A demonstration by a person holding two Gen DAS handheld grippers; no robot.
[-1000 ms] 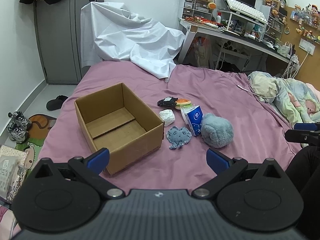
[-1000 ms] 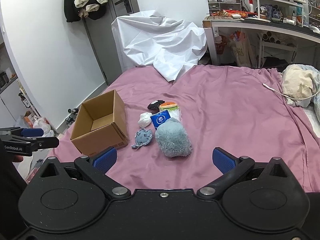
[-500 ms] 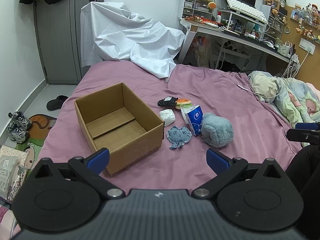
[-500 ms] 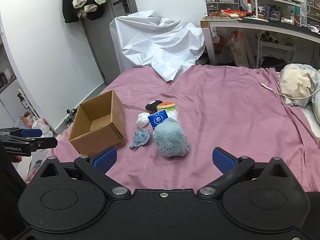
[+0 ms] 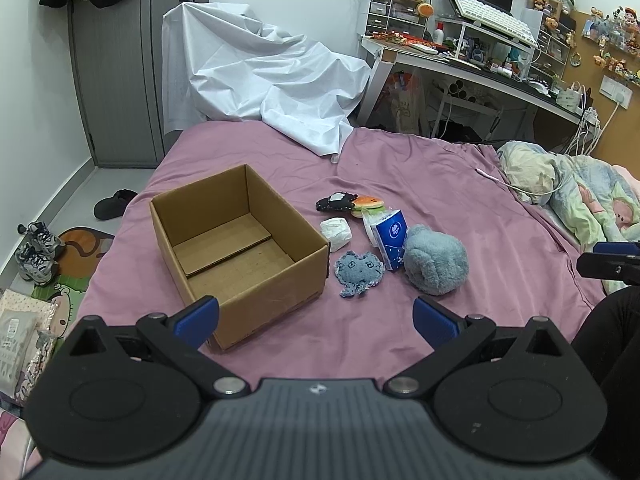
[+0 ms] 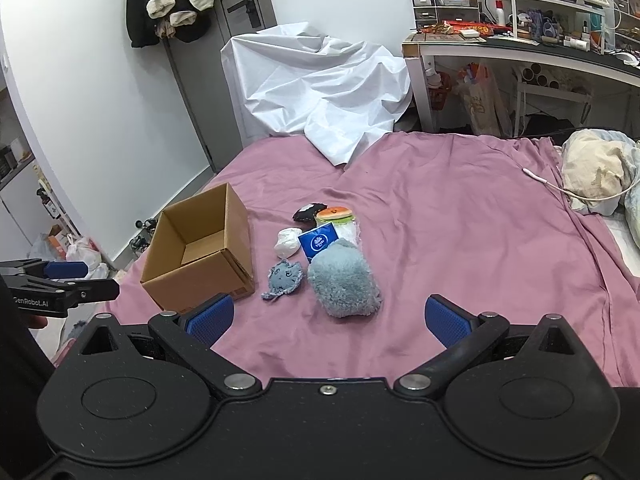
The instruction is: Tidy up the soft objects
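An open, empty cardboard box (image 5: 240, 248) (image 6: 200, 256) sits on the purple bedsheet. Right of it lies a cluster of soft things: a fluffy grey-blue plush (image 5: 436, 258) (image 6: 344, 282), a flat blue denim cat toy (image 5: 359, 270) (image 6: 285, 276), a blue tissue pack (image 5: 390, 238) (image 6: 319, 241), a white wad (image 5: 337, 232) (image 6: 287, 242), a burger plush (image 5: 368, 203) (image 6: 335, 213) and a black plush (image 5: 334, 202) (image 6: 306, 213). My left gripper (image 5: 316, 318) is open, hovering short of the box and toys. My right gripper (image 6: 328, 316) is open, just short of the fluffy plush.
A white sheet (image 5: 260, 76) drapes something at the bed's far end. A cluttered desk (image 5: 460, 60) stands at the back right, bedding (image 5: 560, 184) and a white cable (image 5: 512, 184) lie on the right. Shoes (image 5: 36, 252) and bags are on the floor at left.
The right gripper has edged forward and slightly right toward the toys, so the cluster sits lower and further left in its view. The left view is almost unchanged.
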